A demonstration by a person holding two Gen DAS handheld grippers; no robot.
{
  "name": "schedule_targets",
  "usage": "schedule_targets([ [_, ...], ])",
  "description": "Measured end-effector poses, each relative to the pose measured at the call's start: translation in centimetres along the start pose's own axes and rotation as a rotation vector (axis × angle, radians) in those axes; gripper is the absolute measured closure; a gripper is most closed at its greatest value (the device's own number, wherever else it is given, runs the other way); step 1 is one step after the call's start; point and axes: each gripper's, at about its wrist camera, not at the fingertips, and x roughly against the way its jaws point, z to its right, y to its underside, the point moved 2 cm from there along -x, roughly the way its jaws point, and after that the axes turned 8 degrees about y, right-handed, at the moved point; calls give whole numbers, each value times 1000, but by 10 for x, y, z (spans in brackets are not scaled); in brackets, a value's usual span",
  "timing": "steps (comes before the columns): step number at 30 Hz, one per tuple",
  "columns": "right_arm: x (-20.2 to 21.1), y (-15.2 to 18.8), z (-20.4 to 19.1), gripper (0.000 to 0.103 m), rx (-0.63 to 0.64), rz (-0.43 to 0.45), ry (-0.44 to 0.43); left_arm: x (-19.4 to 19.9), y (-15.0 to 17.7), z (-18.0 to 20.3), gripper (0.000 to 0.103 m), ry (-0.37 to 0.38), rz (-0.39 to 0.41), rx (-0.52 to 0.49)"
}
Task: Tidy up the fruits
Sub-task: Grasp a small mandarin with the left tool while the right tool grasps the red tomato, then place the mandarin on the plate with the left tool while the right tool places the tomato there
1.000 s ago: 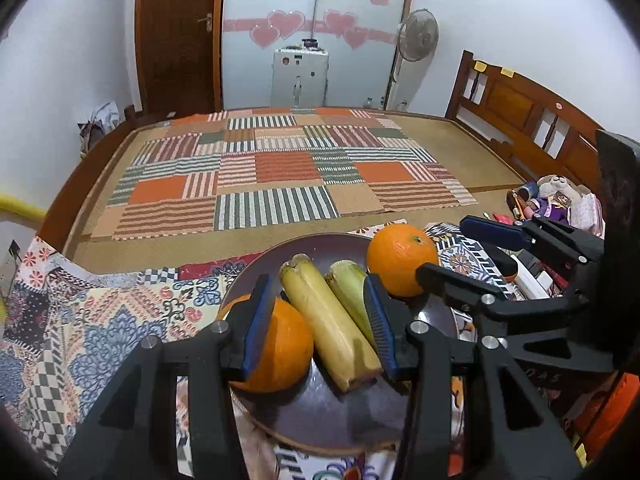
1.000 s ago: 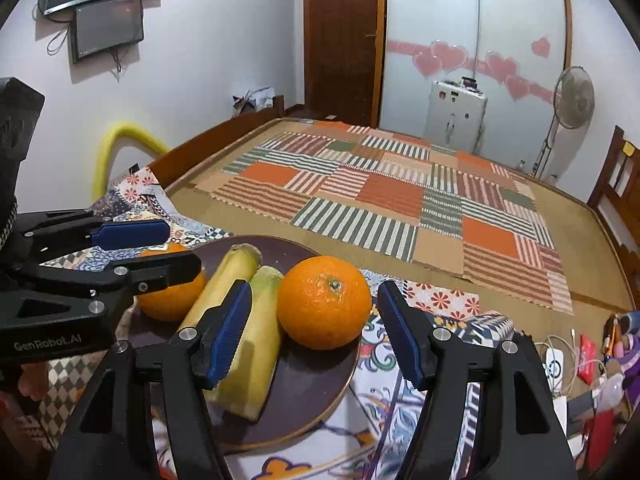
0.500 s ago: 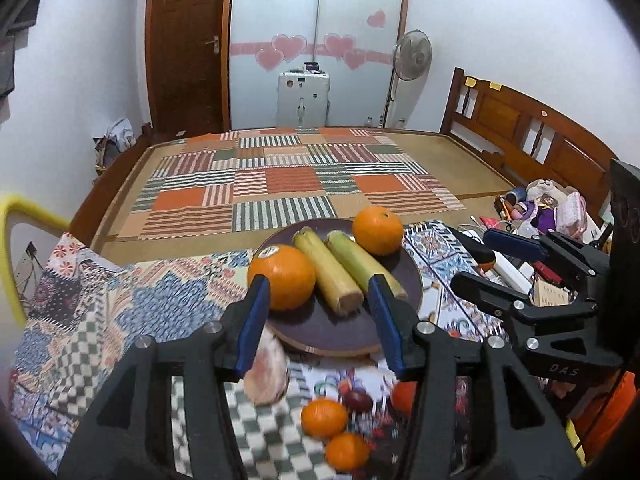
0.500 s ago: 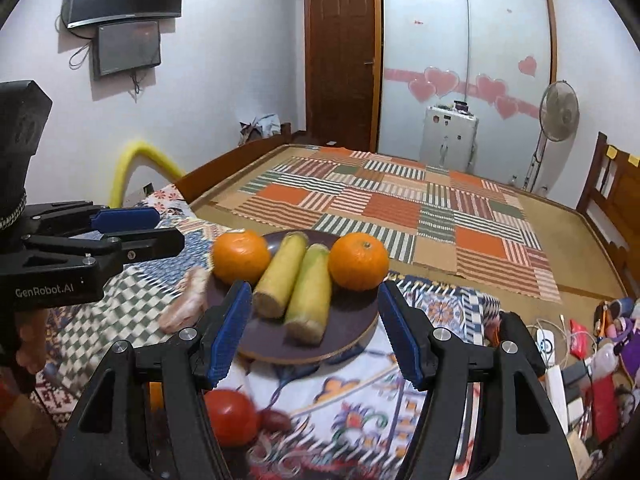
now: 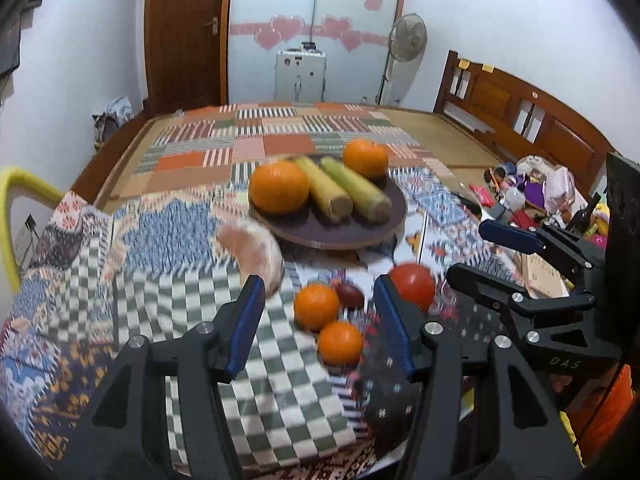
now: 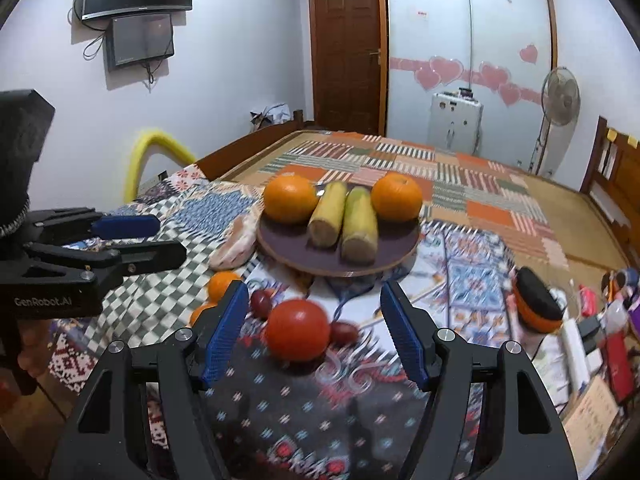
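Note:
A dark round plate (image 5: 320, 236) (image 6: 296, 252) holds two oranges (image 5: 279, 187) (image 5: 365, 158) and two yellow-green corn cobs (image 5: 325, 188) (image 6: 360, 216) between them. In front of it on the patterned cloth lie a pink fruit (image 5: 252, 248) (image 6: 236, 240), two small oranges (image 5: 316, 306) (image 5: 340, 342), a red tomato (image 5: 414, 286) (image 6: 297, 329) and small dark red fruits (image 5: 349, 294) (image 6: 261, 303). My left gripper (image 5: 320, 320) is open and empty, near the small oranges. My right gripper (image 6: 312, 332) is open and empty, its fingers either side of the tomato.
The cloth covers a table in front of a bed with a striped patchwork mat (image 5: 280, 136). Clutter of bags, toys and cables (image 5: 532, 188) (image 6: 592, 320) lies to the right. A yellow tube (image 6: 148, 152) stands at the left. A fan (image 5: 406, 40) stands behind.
Both grippers have pulled back from the plate toward me, open and empty throughout. The loose fruits in front of the plate have come into view.

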Motion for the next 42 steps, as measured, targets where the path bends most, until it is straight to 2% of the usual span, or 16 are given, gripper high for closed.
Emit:
schedule_targets([
  [3, -6, 11, 0, 38, -7, -13, 1, -5, 12, -1, 47, -3, -13, 5],
  [9, -23, 24, -4, 38, -17, -59, -29, -25, 32, -4, 47, 38, -60, 35],
  [12, -28, 26, -7, 46, -7, -70, -36, -35, 40, -3, 47, 49, -85, 34],
  [16, -33, 25, -10, 49, 5, -76, -35, -44, 47, -2, 49, 61, -98, 38],
  [20, -36, 26, -13, 50, 15, -83, -28, -49, 47, -1, 56, 65, -102, 35],
  [23, -39, 26, -13, 59, 15, -91, -27, -51, 46, 0, 62, 71, -98, 29],
  [28, -39, 24, -12, 60, 10, -92, -31, -54, 45, 4, 68, 65, -98, 7],
  [36, -32, 22, -9, 61, -7, -86, -48, -55, 45, 3, 69, 69, -102, 16],
  [42, -20, 14, -5, 61, -19, -54, -43, -36, 35, 7, 69, 71, -56, 6],
])
